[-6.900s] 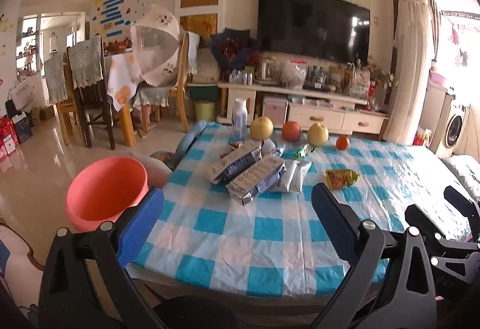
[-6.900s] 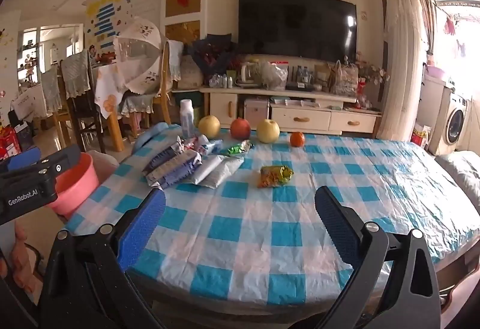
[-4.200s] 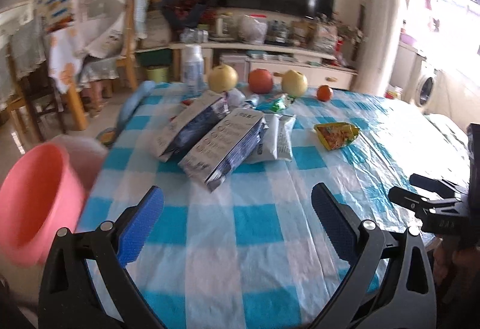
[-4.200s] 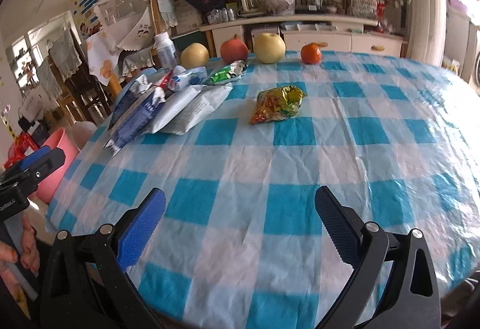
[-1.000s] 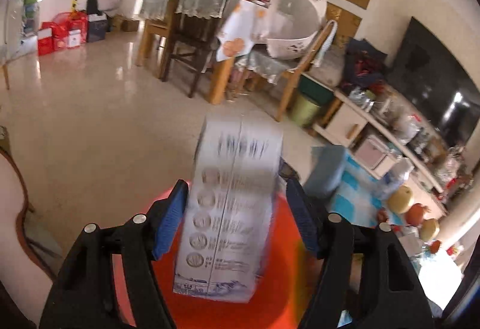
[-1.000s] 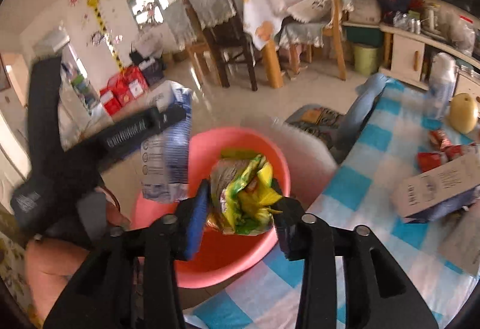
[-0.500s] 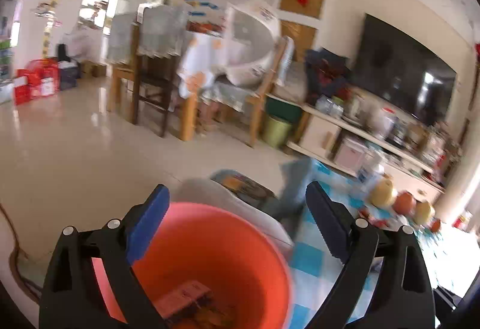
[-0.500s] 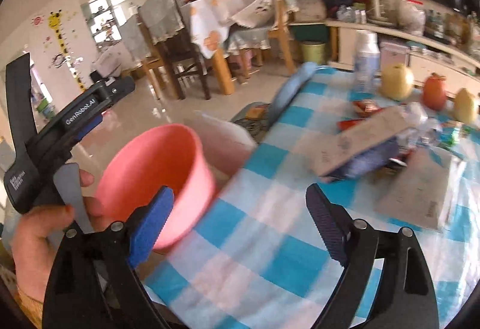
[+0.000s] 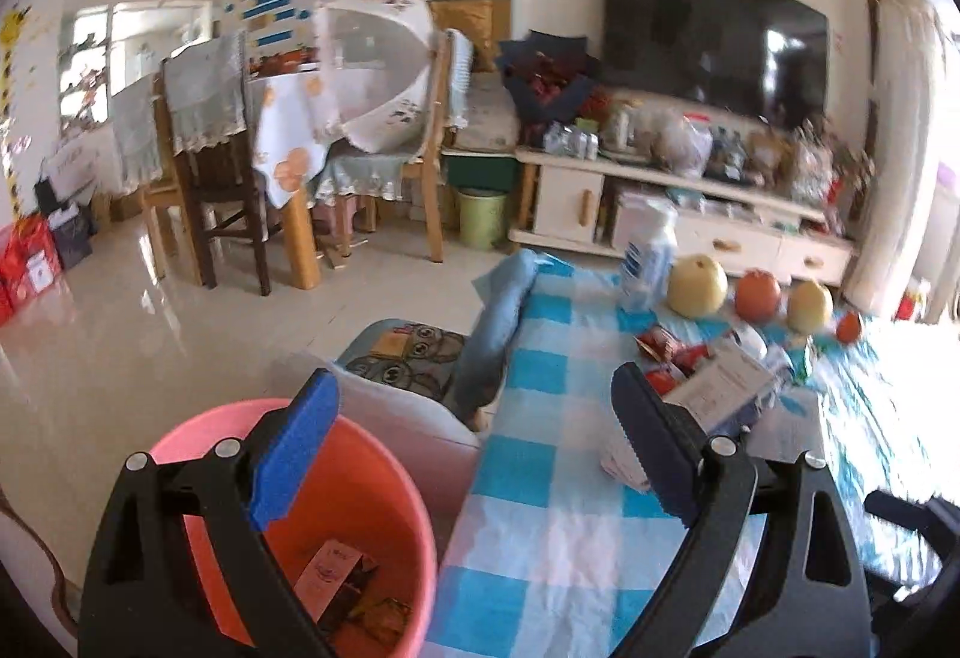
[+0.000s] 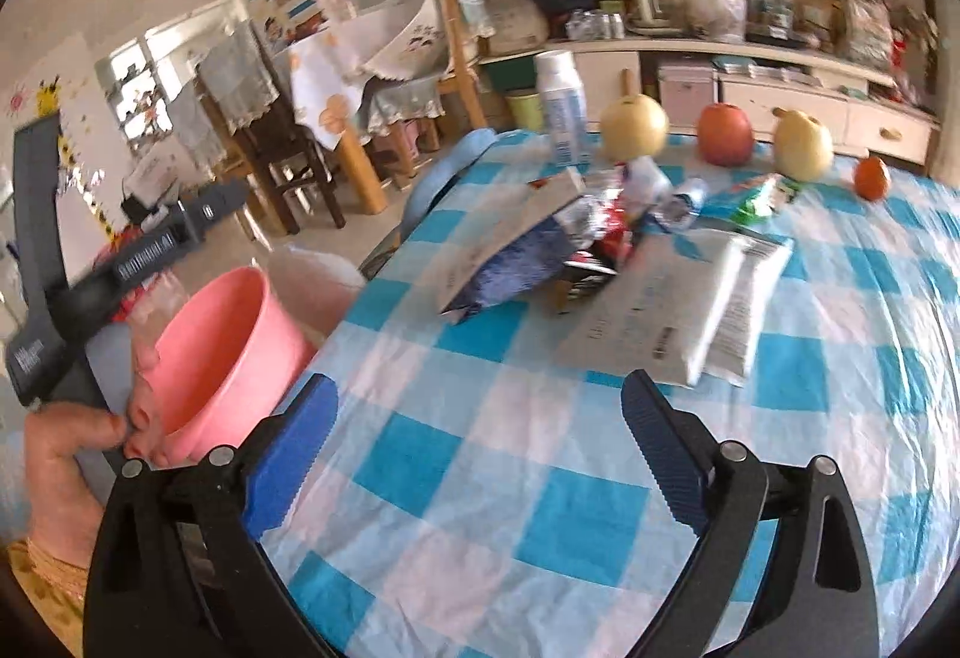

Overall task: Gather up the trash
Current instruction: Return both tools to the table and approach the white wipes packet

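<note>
My left gripper (image 9: 474, 388) is open and empty, above the rim of the pink bucket (image 9: 384, 490) and the table's left edge. A flat carton and wrappers (image 9: 336, 568) lie at the bottom of the bucket. My right gripper (image 10: 480, 391) hangs over the blue checked tablecloth (image 10: 540, 484); its jaws are opening with nothing between them. Ahead of it lie a blue-and-white carton (image 10: 510, 244), two silver-white bags (image 10: 690, 310), red wrappers (image 10: 606, 226) and a green wrapper (image 10: 756, 196). The bucket (image 10: 222, 346) stands just left of the table.
Two pears (image 10: 633, 127), an apple (image 10: 723, 133), a small orange (image 10: 870, 178) and a white bottle (image 10: 561, 112) line the table's far edge. A hand (image 10: 60, 454) holds the left tool beside the bucket. Chairs and a TV cabinet stand beyond.
A second ago the left gripper held a carton and the right a yellow-green wrapper over the bucket. Both let go; both grippers are wider and have swung right toward the table.
</note>
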Demonstrator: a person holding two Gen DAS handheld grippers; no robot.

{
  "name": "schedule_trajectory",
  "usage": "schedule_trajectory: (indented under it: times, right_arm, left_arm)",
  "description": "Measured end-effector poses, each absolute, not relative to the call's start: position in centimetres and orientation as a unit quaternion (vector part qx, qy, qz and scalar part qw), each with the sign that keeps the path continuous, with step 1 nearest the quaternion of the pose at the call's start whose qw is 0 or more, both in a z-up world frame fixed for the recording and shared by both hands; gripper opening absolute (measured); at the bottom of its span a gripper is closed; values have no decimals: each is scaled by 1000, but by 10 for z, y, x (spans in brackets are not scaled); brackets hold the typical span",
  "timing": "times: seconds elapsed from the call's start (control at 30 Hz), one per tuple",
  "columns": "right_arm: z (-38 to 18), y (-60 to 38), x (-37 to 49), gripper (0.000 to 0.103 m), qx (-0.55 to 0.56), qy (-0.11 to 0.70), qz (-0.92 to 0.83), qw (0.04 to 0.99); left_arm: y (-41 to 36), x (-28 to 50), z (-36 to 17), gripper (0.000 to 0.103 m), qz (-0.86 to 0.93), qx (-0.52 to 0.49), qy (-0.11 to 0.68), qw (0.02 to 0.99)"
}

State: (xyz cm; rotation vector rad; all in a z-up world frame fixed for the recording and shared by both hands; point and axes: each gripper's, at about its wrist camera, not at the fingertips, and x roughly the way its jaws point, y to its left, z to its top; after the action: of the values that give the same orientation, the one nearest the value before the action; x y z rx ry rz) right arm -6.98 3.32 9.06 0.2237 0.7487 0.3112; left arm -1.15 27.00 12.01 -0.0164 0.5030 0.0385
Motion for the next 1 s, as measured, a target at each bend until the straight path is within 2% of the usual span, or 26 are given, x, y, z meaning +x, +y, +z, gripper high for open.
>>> schedule_trajectory:
  times: [0.23, 0.73, 1.0]
  right_arm:
    - [90, -2, -74, 95, 127, 352, 132, 918]
    - [83, -66, -71, 95, 163, 355, 89, 916]
    - [81, -101, -65, 95, 174, 359, 56, 915]
  left_arm:
    - [234, -5, 110, 93, -15, 22, 259, 965]
    - [183, 6, 95, 93, -78, 24, 296, 952]
    - [142, 7, 87, 93, -169, 8, 315, 934]
